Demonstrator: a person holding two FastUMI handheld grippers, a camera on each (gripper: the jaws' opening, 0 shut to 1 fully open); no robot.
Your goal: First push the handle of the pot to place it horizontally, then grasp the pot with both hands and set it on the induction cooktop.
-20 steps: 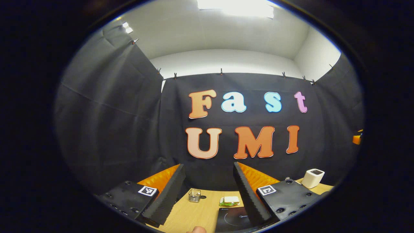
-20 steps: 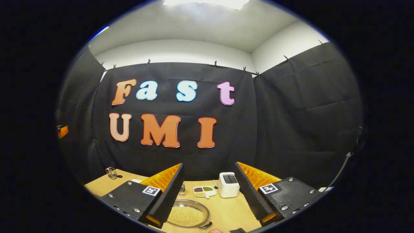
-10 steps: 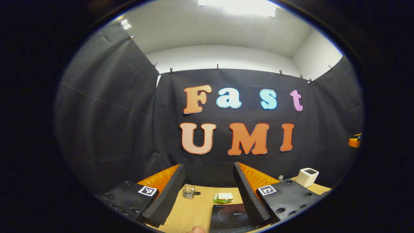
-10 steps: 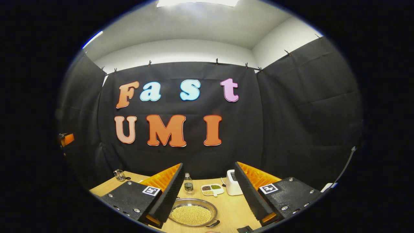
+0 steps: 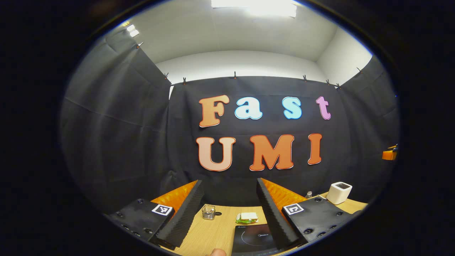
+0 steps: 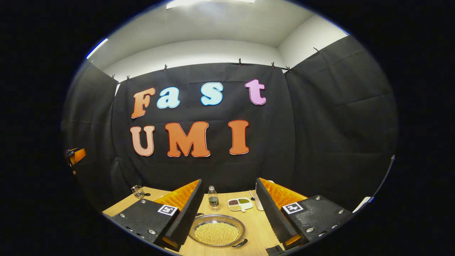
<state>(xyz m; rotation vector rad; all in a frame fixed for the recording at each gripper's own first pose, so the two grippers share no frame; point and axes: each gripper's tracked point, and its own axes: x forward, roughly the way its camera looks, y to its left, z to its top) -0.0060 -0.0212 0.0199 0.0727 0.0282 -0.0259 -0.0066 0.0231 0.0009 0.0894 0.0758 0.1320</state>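
From the left gripper view I see my left tongs (image 5: 230,206) spread wide, holding nothing and touching nothing, raised over the near edge of the table (image 5: 213,231). Between the fingers (image 5: 185,213) lies the cooktop (image 5: 253,239), dark and flat, at the near side, partly behind the right finger. Just beyond it sits a small white block on a green dish (image 5: 246,217), and to its left a glass jar (image 5: 208,212). Far to the right a white box (image 5: 338,192) stands on the table, with a bottle cap (image 5: 308,194) showing just left of it. A fingertip (image 5: 217,252) of the person pokes in at the bottom edge. At the far right rim I catch an orange piece (image 5: 389,154), too small for me to tell what it is.

From the right gripper view I get what the other one misses: the pot (image 6: 217,233), a shallow metal pan full of yellow beans, sitting on the table (image 6: 256,231) between my right tongs (image 6: 229,204). Its dark handle (image 6: 239,243) points toward the near right, at a slant. The right tongs are also wide open, empty, apart from the pot. Beyond the pot stands a bottle (image 6: 213,197), and right of it a white tray (image 6: 240,203) with red, green and pale beans in its compartments. A white object (image 6: 256,199) is mostly hidden behind the right finger. The glass jar (image 6: 138,192) sits far left on the table.
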